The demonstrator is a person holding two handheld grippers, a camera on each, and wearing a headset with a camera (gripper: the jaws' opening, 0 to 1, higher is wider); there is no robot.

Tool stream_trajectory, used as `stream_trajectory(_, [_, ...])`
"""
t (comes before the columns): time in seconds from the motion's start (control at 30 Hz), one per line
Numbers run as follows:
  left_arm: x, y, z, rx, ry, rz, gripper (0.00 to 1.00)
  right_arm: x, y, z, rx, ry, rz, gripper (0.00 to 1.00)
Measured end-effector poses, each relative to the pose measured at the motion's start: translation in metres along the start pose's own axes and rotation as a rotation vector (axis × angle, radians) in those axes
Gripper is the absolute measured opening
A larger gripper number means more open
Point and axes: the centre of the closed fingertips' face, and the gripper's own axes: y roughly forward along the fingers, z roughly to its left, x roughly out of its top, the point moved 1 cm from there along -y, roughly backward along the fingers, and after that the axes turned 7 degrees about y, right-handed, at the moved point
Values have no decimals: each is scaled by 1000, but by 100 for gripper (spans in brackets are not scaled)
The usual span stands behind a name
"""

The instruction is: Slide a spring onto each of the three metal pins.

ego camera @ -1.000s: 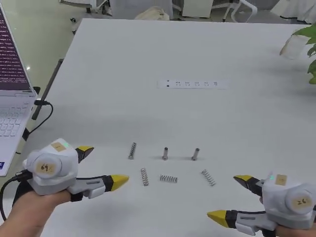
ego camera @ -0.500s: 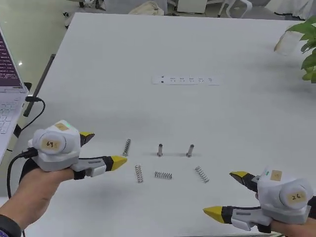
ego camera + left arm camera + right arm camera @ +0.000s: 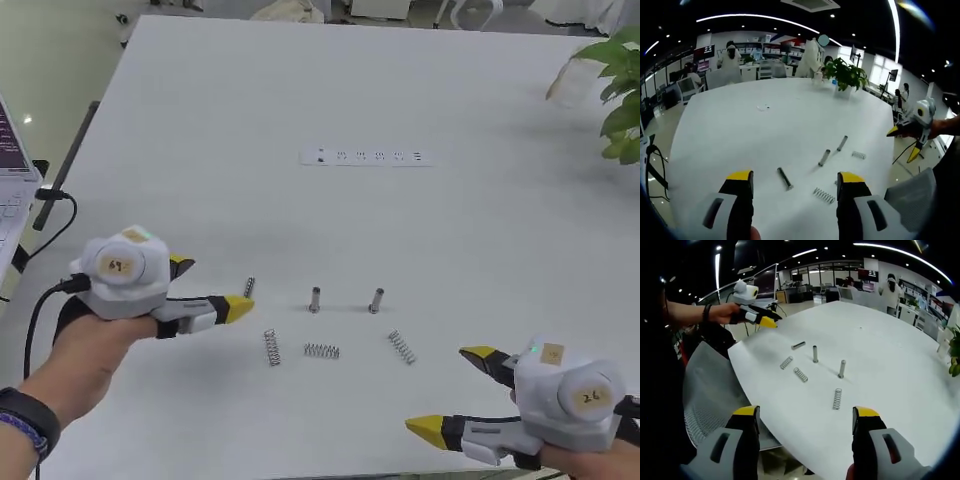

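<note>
Three small metal pins stand in a row on the white table [image 3: 330,220]. The left pin [image 3: 249,287] lies tipped on its side; the middle pin [image 3: 315,299] and right pin [image 3: 376,300] are upright. Three loose springs lie just in front: left spring [image 3: 270,347], middle spring [image 3: 321,350], right spring [image 3: 400,346]. My left gripper [image 3: 212,287] is open and empty, with its near fingertip close beside the tipped pin [image 3: 785,178]. My right gripper [image 3: 450,390] is open and empty at the table's front edge, right of the springs [image 3: 837,398].
A white power strip [image 3: 365,157] lies in the middle of the table. A potted plant [image 3: 620,100] stands at the far right. A laptop [image 3: 8,190] and a black cable [image 3: 45,215] sit at the left edge. A mesh chair [image 3: 715,390] is below the table edge.
The camera has shifted. My left gripper has moved forward and now sits close to the tipped left pin. The right gripper has held its place by the front edge.
</note>
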Motion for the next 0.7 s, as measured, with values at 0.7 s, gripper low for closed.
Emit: stream_trajectory(0.7, [-10, 39, 3, 10, -58, 46, 48, -2, -2, -7, -18, 33, -2, 72])
